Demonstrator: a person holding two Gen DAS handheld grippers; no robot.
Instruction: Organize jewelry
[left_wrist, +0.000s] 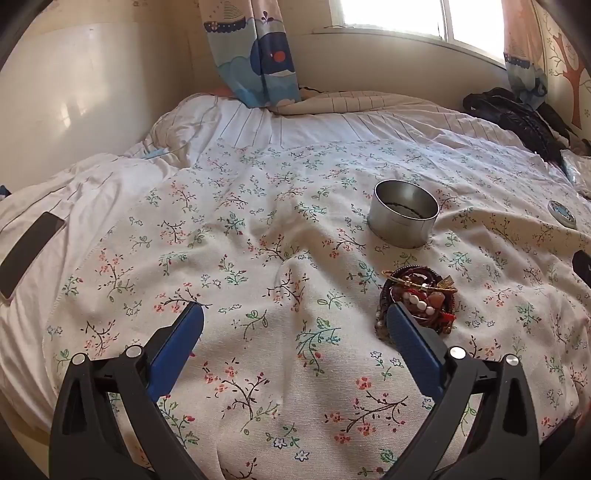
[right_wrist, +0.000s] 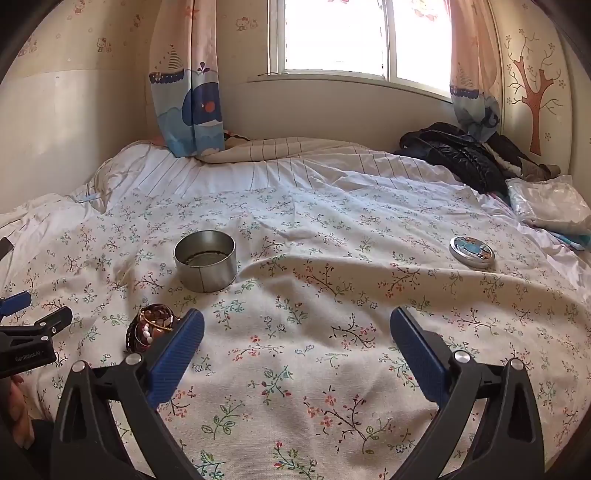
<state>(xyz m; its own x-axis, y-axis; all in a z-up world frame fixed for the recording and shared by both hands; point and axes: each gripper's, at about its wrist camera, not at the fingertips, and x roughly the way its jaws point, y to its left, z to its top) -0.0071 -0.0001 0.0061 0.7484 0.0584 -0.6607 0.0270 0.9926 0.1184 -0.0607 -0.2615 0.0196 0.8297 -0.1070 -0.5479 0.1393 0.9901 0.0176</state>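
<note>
From my left wrist camera, my left gripper (left_wrist: 295, 314) hangs over a floral bedspread (left_wrist: 258, 258), its two blue fingers (left_wrist: 184, 339) spread wide with nothing between them. A pile of jewelry (left_wrist: 417, 299), beads and bangles in dark red, gold and white, lies on the cloth just beside my right-hand finger, whose tip overlaps the pile's near edge. Beyond the pile stands an open round tin (left_wrist: 404, 212), upright, with something dark at its bottom. A round lid (left_wrist: 562, 214) lies flat well off to the right. A phone (left_wrist: 29, 254) rests on the white sheet at far left.

From my right wrist camera, my right gripper (right_wrist: 297, 317) is also spread wide and holds nothing, above bare bedspread (right_wrist: 332, 295). The jewelry (right_wrist: 151, 326) sits just left of my left-hand finger. The tin (right_wrist: 205, 260) stands beyond it, and the lid (right_wrist: 472, 252) lies well apart to the right. My left gripper (right_wrist: 37, 306) shows at the left edge. A black jacket (right_wrist: 461, 155) lies near the window (right_wrist: 362, 37).
</note>
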